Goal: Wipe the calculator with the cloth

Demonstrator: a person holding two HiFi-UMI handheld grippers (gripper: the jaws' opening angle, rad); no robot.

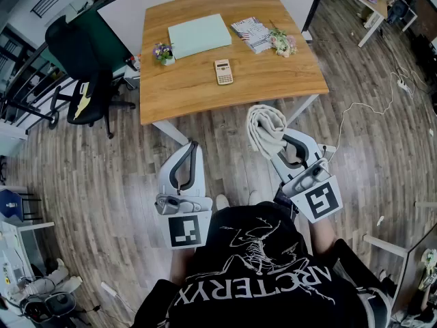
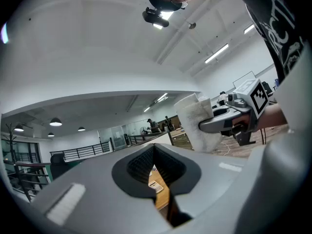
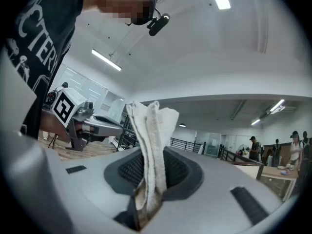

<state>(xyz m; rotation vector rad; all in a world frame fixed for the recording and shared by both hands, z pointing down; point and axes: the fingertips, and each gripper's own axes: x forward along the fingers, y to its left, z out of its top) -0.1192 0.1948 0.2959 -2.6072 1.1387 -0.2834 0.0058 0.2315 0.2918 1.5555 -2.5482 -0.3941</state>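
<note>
Finds the calculator (image 1: 223, 72) lying flat near the middle of the wooden table (image 1: 177, 94), keys up, on its own and well apart from both grippers. Catches it too as a small beige sliver in the left gripper view, far off through the slit below the jaw tips. Finds the cloth (image 1: 266, 130) off the table, pinched in the right gripper (image 1: 281, 149): a pale, folded bundle standing up from between the jaws, held over the wood floor (image 1: 102, 169) near the table's front edge. Confirms the grip in the right gripper view, with both dark ribbed pads pressed on the cloth's lower folds and the free end rising above them. Shows the left gripper (image 1: 190, 145) beside it, also over the floor, jaws brought together at the tips, closed and empty. Around the calculator, on the far part of the table: a small flower pot (image 1: 162, 52) to its left, a pale green board (image 1: 199, 34) behind it, a patterned booklet (image 1: 251, 33) and a spray of flowers (image 1: 282, 43) to the right. Left of the table, a black office chair (image 1: 85, 80). At the bottom of the head view, the person's black printed shirt (image 1: 266, 279)
</note>
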